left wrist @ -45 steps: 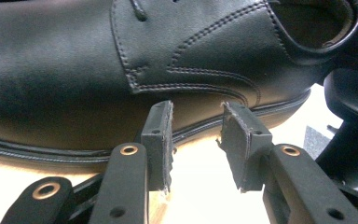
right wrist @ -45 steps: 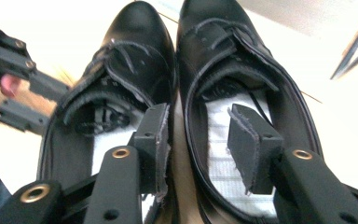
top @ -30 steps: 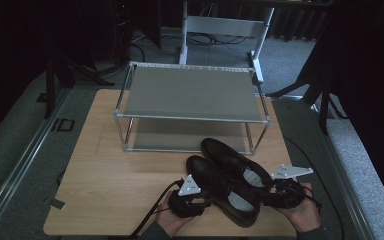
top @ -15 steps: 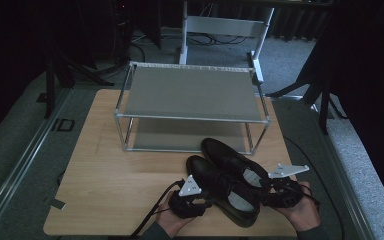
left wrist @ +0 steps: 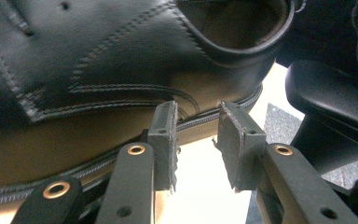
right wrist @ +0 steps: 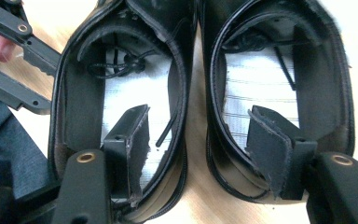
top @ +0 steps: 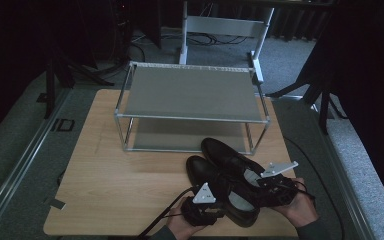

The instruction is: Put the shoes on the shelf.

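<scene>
Two black leather shoes lie side by side on the wooden table (top: pixel 120 185): the near shoe (top: pixel 215 180) and the far shoe (top: pixel 230 155). My left gripper (top: pixel 219 207) is against the near shoe's outer side (left wrist: pixel 98 60). Its jaws have just been closing, and they stand apart at the sole edge (left wrist: pixel 196 135) with nothing between the pads. My right gripper (top: pixel 267 189) is at the heels. Its jaws (right wrist: pixel 199 119) have just been opening, one pad (right wrist: pixel 130 135) inside the near shoe (right wrist: pixel 126 93), the other inside the far shoe (right wrist: pixel 256 79), straddling the two inner walls without pressing on them.
A two-tier metal shoe rack (top: pixel 190 92) stands just behind the shoes with both shelves bare. A metal frame (top: pixel 225 25) stands on the grey carpet beyond the table. The left gripper (right wrist: pixel 42 79) and a hand lie beside the near shoe in the right gripper view.
My left gripper has slid a little to the right, closer to the near shoe. The shoes and the rack have stayed where they were.
</scene>
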Available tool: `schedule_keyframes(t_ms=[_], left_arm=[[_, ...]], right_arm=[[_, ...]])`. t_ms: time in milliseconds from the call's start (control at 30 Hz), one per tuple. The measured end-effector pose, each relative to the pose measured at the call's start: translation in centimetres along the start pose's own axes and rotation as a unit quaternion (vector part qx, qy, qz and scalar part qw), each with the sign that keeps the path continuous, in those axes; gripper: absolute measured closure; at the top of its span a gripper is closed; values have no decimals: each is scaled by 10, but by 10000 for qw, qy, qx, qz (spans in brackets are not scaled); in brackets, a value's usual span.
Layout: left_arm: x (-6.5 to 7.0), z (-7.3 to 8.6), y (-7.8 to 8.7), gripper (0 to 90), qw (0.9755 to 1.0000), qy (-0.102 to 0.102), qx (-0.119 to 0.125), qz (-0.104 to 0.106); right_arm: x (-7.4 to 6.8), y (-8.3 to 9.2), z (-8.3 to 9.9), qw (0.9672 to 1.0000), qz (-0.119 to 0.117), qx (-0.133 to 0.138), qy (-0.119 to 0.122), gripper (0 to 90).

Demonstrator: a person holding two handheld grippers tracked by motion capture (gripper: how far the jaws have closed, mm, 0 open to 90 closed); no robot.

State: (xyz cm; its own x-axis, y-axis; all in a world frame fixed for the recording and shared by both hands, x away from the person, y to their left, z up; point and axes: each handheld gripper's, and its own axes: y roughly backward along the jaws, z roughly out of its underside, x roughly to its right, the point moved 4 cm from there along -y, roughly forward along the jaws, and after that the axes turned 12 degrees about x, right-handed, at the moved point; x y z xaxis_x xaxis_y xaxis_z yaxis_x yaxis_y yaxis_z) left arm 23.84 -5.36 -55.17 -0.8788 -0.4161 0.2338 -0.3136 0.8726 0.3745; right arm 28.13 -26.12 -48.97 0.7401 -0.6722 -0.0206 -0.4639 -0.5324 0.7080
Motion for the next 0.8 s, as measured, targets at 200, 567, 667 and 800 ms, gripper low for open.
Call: schedule_keyframes(t_ms=[200,567,667,800], left_arm=[[-1,-3,-2,684,10000,12,15,26],[-2,-8,-6,684,10000,-8,82,50],[-1,-7,-6,684,10000,-22,63,41],[-1,-6,-6,682,9999,-49,93,40]], right_arm=[[4,-6,1,9991,152,-332,212,438],[5,-17,-1,9941,142,-956,491,445],[6,-23,0,9920,91,-1150,522,491],[9,-30,4,9924,-243,-1169,295,686]])
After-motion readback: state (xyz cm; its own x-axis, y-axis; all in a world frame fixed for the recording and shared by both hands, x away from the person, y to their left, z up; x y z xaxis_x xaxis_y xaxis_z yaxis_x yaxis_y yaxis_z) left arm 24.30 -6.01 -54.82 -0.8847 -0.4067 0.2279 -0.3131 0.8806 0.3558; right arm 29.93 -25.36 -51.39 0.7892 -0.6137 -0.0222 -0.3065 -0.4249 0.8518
